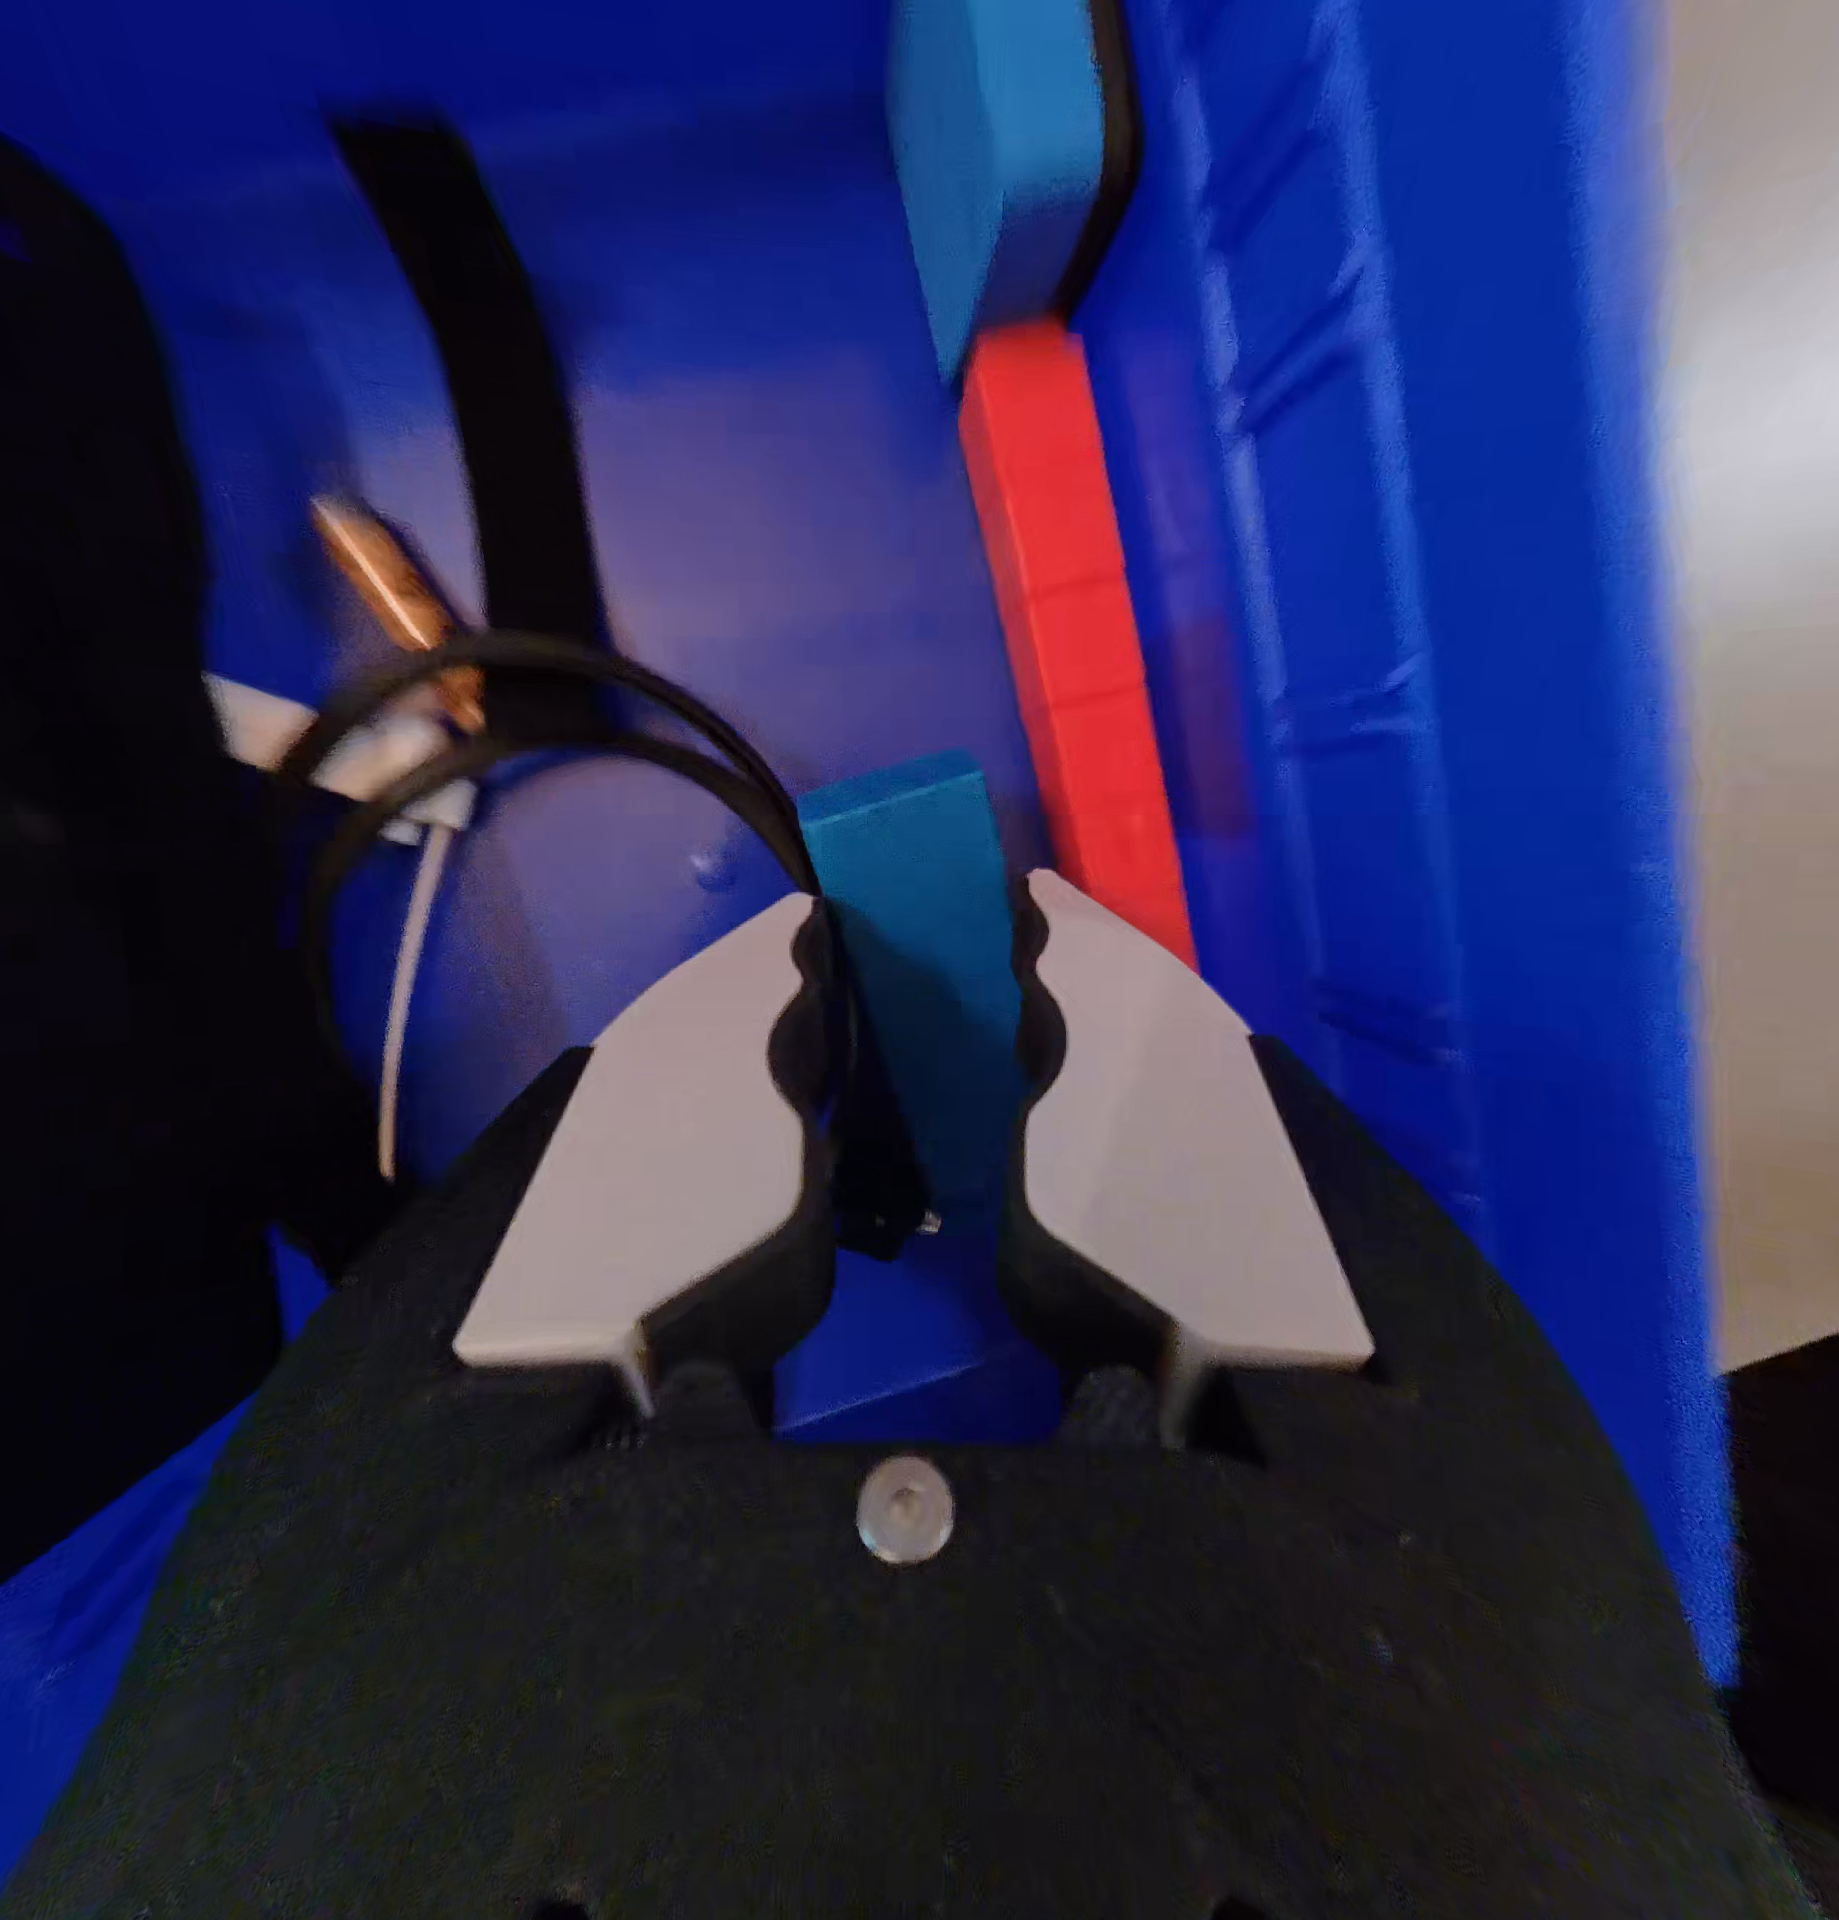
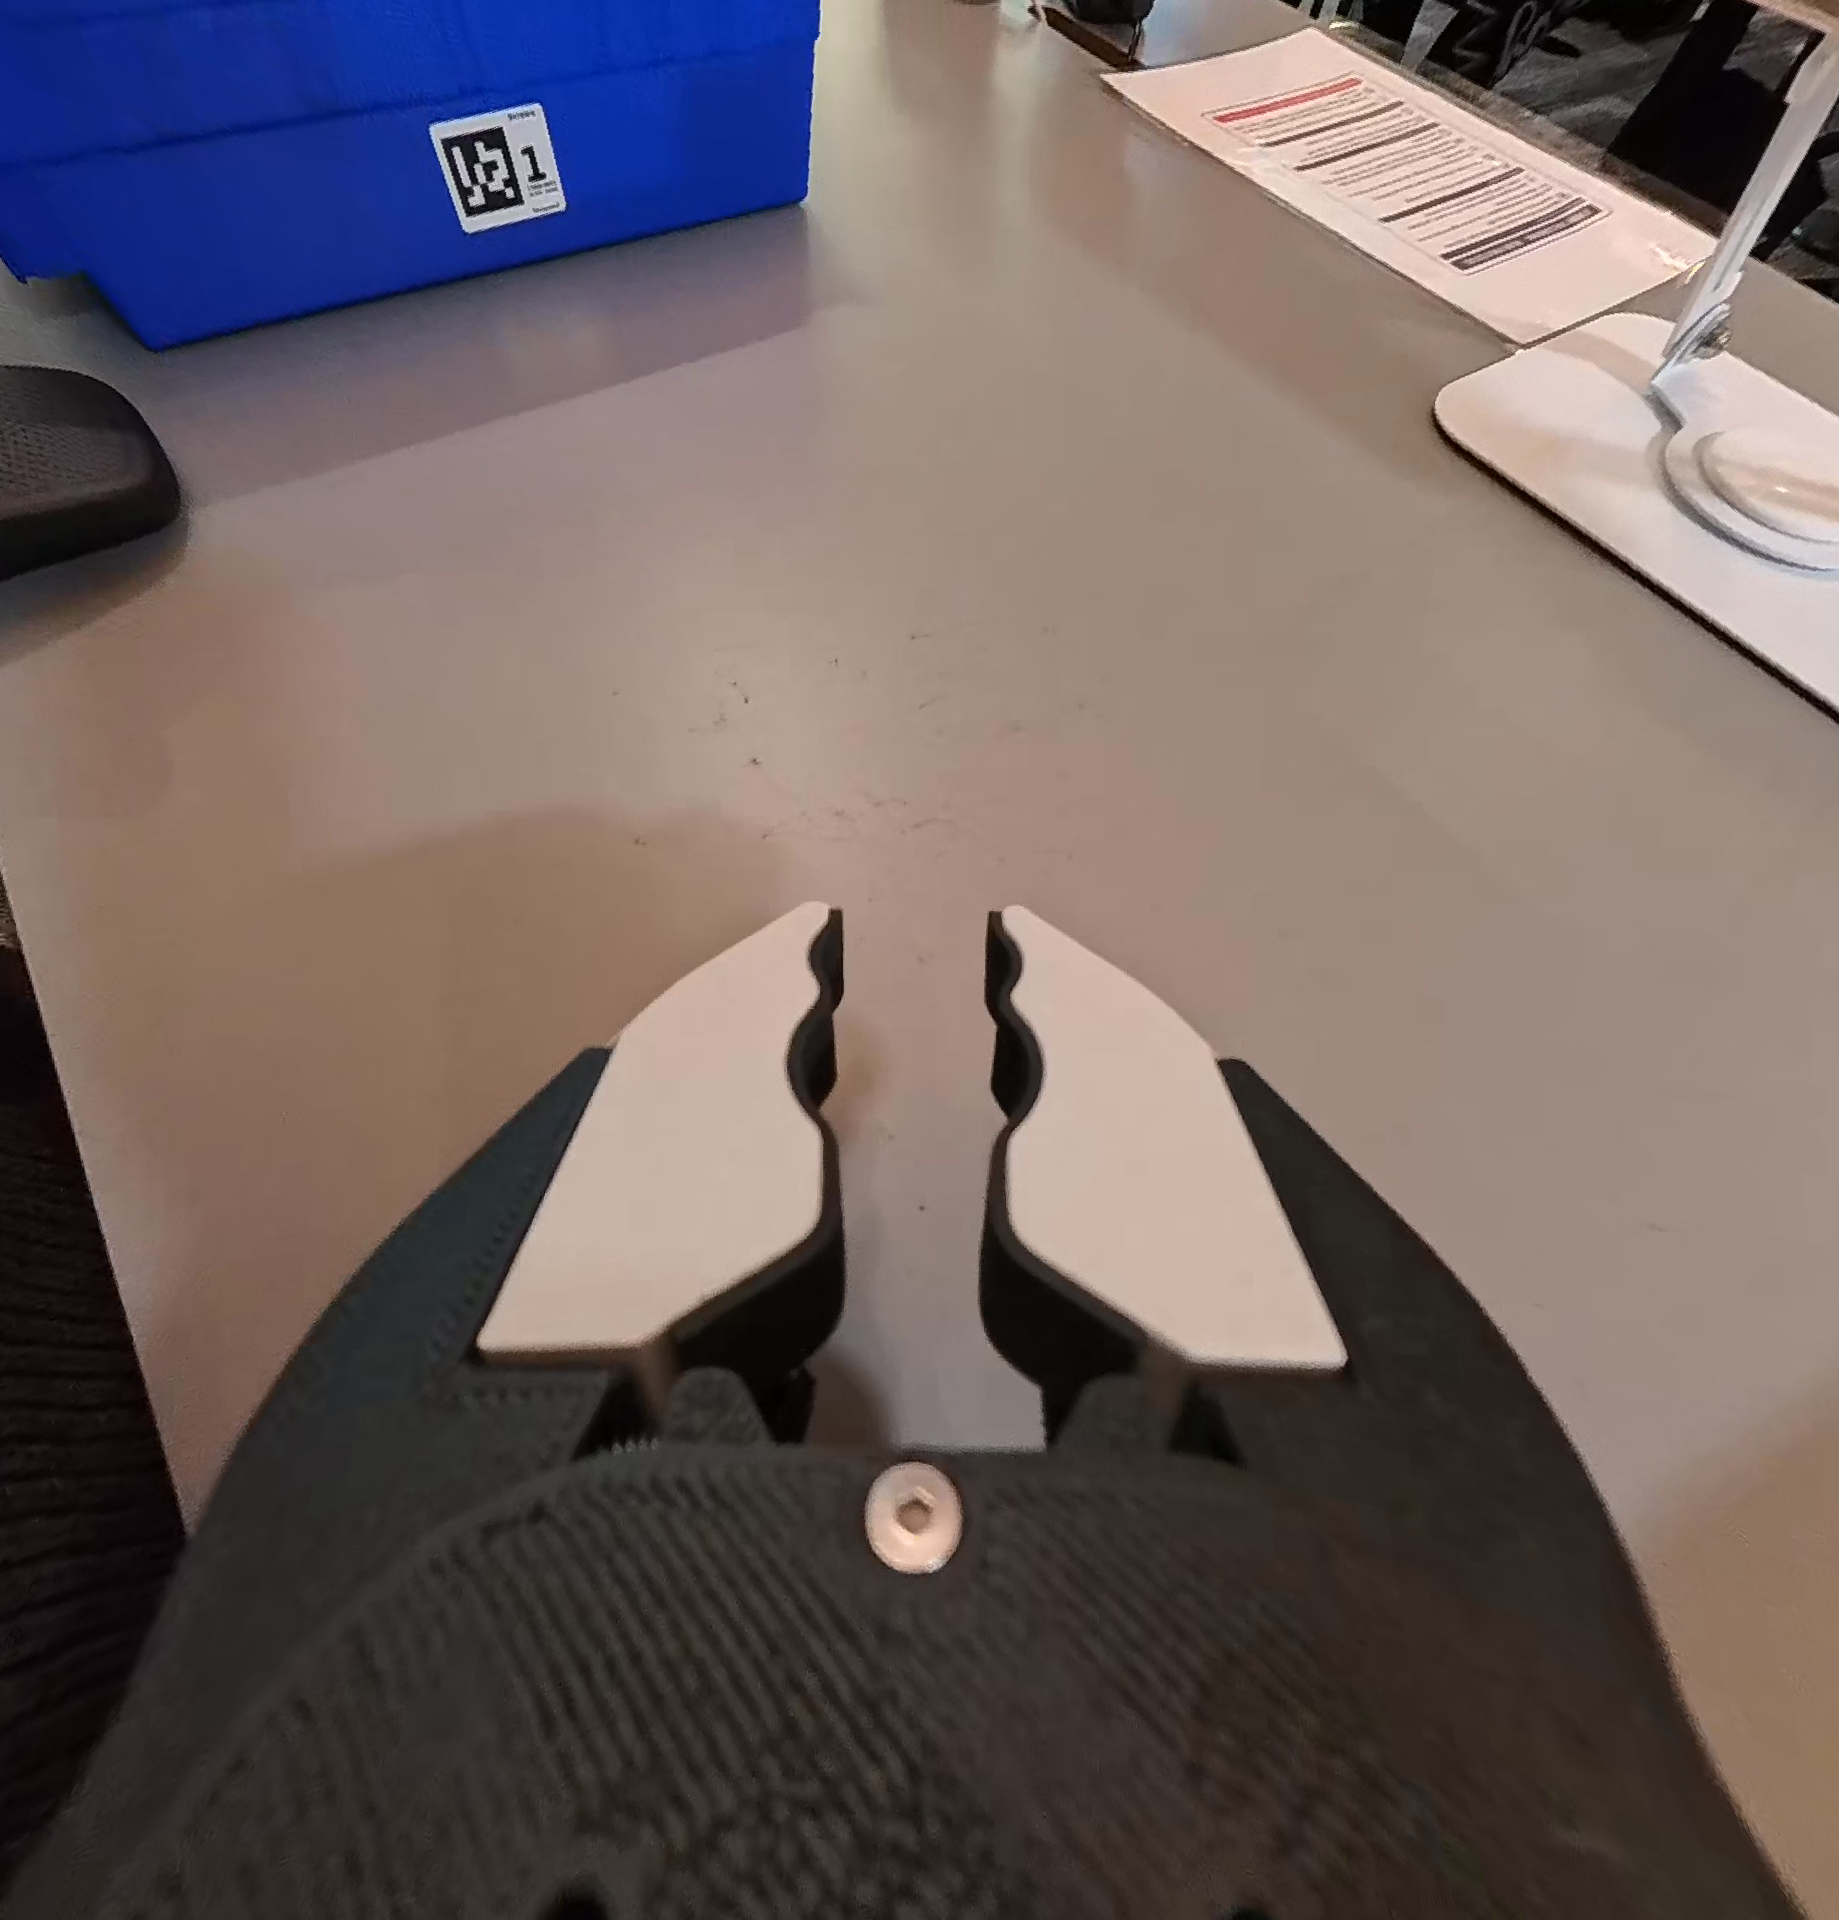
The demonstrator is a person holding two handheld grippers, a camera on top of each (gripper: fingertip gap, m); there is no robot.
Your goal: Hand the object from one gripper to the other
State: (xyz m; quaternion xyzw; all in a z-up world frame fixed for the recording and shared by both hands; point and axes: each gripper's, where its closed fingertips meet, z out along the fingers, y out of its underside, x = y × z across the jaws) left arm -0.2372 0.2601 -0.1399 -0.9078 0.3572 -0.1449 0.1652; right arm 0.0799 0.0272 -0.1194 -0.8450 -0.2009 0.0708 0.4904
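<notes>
Inside the blue bin (image 1: 1310,520), the left gripper (image 1: 920,894) clamps a teal block (image 1: 910,914); the right gripper (image 2: 913,920) hovers open and empty over the table (image 2: 998,520).

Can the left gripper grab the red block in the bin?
Probably not yet: the left gripper already has a teal block between its fingers, and the red block lies tight against the blue bin wall.
</notes>
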